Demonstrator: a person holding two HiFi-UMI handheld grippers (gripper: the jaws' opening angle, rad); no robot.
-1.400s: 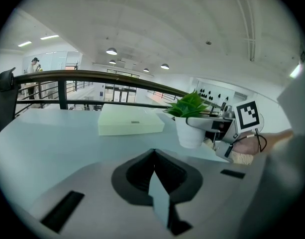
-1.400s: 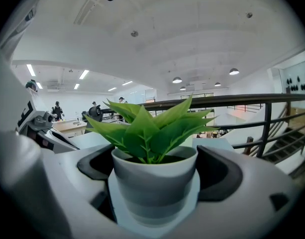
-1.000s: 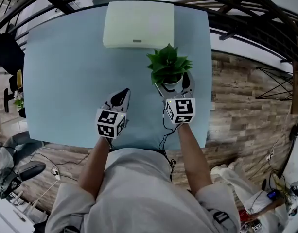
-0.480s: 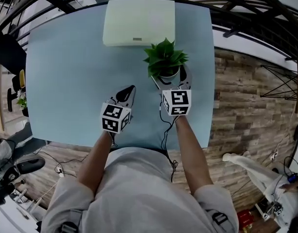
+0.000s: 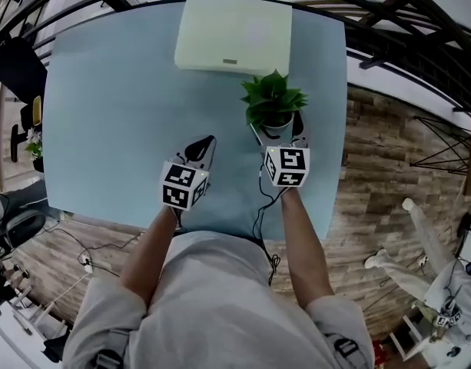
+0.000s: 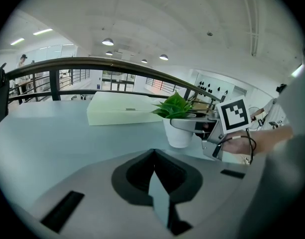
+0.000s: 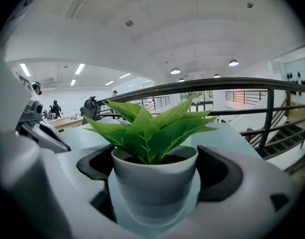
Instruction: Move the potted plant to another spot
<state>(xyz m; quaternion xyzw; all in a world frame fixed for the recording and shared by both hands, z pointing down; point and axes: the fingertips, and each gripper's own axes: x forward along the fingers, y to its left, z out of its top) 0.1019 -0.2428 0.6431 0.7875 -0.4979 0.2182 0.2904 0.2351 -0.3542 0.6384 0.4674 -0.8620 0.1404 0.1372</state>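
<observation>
R tongs (image 5: 279,132) clenched on the potted plant (image 5: 273,102), one jaw on each side of its white pot. Plant stands upright; can't tell if the base is on the top or just off it. It's at my 1 o'clock on the pale blue table (image 5: 112,106), near the right edge. A cream box (image 5: 233,35) lies at 12 by the far edge, just past the leaves. L tongs (image 5: 200,149) at my 11, jaws pressed together w/ nothing btwn them, well apart from the pot.

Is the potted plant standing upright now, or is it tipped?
Upright: the potted plant has a level rim and its leaves point up, between the fingers of the right gripper.
</observation>
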